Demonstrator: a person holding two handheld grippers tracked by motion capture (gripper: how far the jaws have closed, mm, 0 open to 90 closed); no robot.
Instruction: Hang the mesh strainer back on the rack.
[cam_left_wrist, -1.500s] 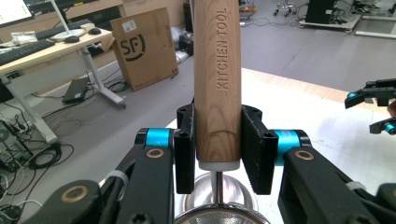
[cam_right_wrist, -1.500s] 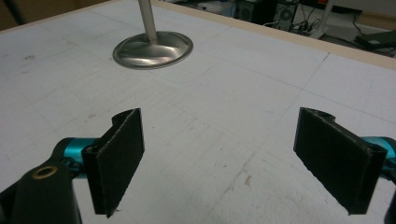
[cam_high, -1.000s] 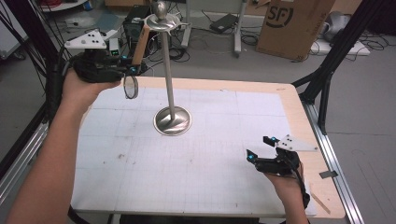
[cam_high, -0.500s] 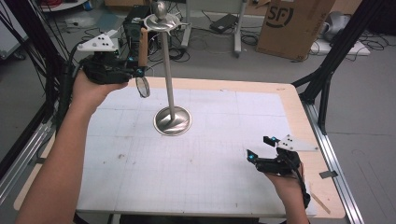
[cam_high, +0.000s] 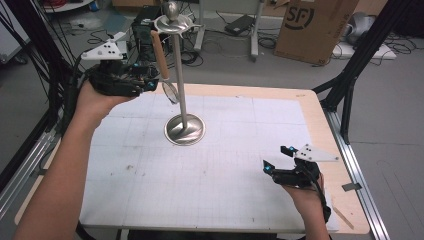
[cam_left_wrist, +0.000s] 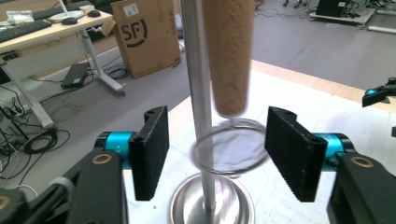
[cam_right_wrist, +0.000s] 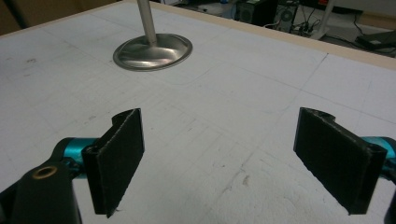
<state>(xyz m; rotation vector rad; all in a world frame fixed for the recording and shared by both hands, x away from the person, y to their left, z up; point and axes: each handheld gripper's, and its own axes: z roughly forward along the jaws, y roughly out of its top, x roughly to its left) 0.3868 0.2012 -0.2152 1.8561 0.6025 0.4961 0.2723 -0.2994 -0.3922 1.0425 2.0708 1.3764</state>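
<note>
L tool (cam_high: 150, 82) jaws just opened, clear of wood-handled strainer (cam_high: 161, 57) hanging on steel stand (cam_high: 184, 131); R tool (cam_high: 277, 159) wide open, empty, low over tabletop (cam_high: 225, 200).

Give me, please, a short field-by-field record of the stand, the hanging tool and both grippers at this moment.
stand: metal stand, upright on the white table
hung item: strainer with wooden handle, hanging from the stand's top, beside the pole
left gripper: left gripper raised, jaws just opened, either side of the strainer's wire ring, pads clear of it
right gripper: right gripper low over the table, open, nothing between the jaws
</note>
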